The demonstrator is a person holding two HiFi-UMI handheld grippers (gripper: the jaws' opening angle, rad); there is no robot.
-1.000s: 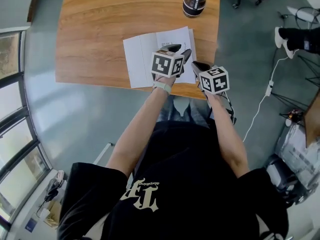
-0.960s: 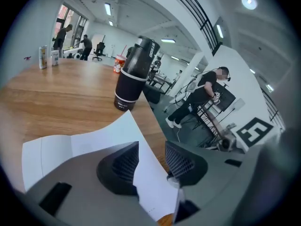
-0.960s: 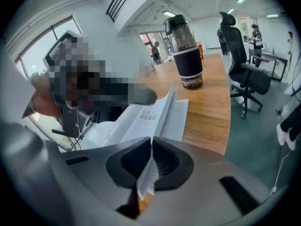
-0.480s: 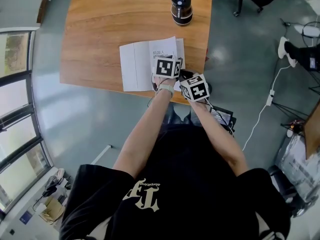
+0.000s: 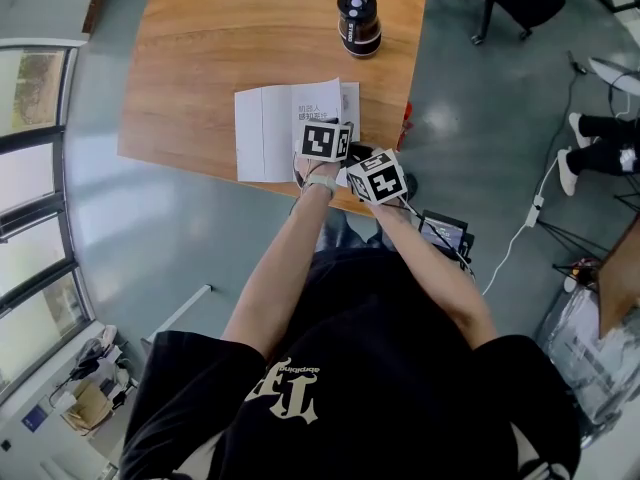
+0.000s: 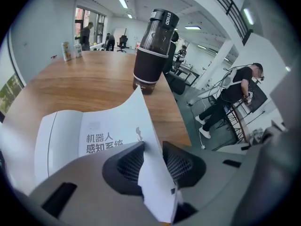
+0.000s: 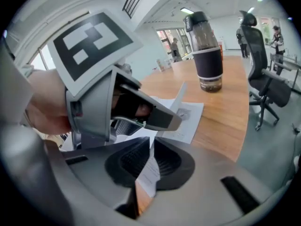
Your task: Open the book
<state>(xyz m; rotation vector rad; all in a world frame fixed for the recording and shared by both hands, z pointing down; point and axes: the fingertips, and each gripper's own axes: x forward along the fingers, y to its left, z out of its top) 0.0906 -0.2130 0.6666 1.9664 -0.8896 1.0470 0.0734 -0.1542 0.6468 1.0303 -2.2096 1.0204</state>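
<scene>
While my left gripper stood with its jaws apart, it had a raised leaf of the book running up between them. Those jaws had just been closing, but a gap showed beside the far pad, so I judged the paper was leaning against one pad and was not yet clamped. My right gripper sat just beside it, jaws all but together on a thin sheet. They had just eased open a touch, yet the pads looked pressed on the paper, so that hand carried the leaf.

Further out, the book lay flat on the wooden table, close to the edge nearest me, with a printed title page showing under the lifted leaf and white pages spread to its left. A dark bottle stood upright well beyond the book, apart from it.

As I read it, the opening was under way: one leaf was up off the block and was being passed from the right hand to the left. The next move called for the left jaws to finish closing on that leaf, and only then for the right to let go. After that, the leaf wanted a slow sweep across to the left, kept low, because thin paper creases or tears if pulled hard.
</scene>
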